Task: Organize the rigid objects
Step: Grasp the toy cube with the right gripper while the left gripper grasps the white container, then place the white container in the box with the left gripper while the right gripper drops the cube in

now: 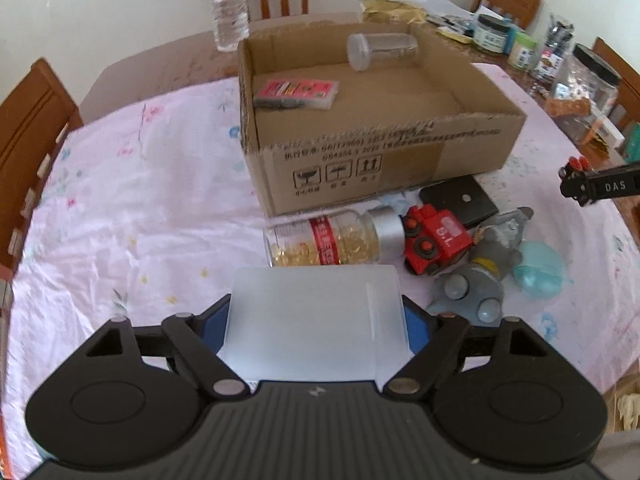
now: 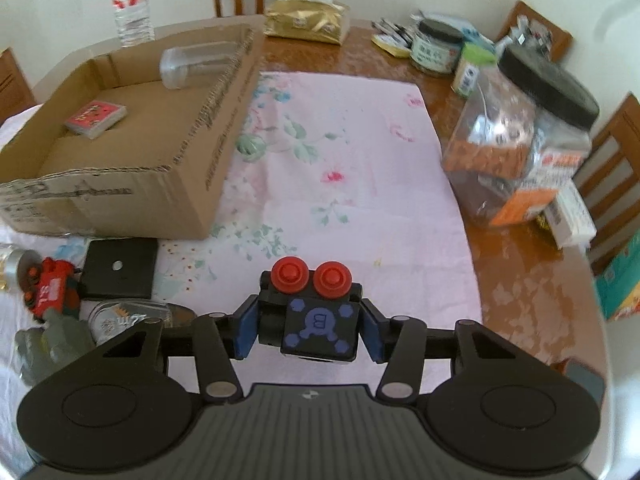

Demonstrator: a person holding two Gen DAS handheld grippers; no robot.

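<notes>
My left gripper (image 1: 316,324) is shut on a frosted translucent box (image 1: 320,300), its blue pads pressing both sides. My right gripper (image 2: 308,334) is shut on a black toy block (image 2: 316,308) with two red knobs and a purple emblem. An open cardboard box (image 1: 380,152) (image 2: 120,188) stands ahead, holding a clear jar (image 1: 382,50) lying on its side and a red card pack (image 1: 296,94). In front of it on the pink cloth lie a capsule bottle (image 1: 328,242), a red toy truck (image 1: 436,242), a grey toy (image 1: 480,276), a flat black box (image 1: 460,200) and a teal piece (image 1: 540,268).
A water bottle (image 1: 228,4) stands behind the cardboard box. A gold tissue pack (image 2: 306,20), small jars (image 2: 436,48) and a large black-lidded plastic jar (image 2: 520,140) crowd the far right of the wooden table. Wooden chairs (image 1: 28,128) ring the table.
</notes>
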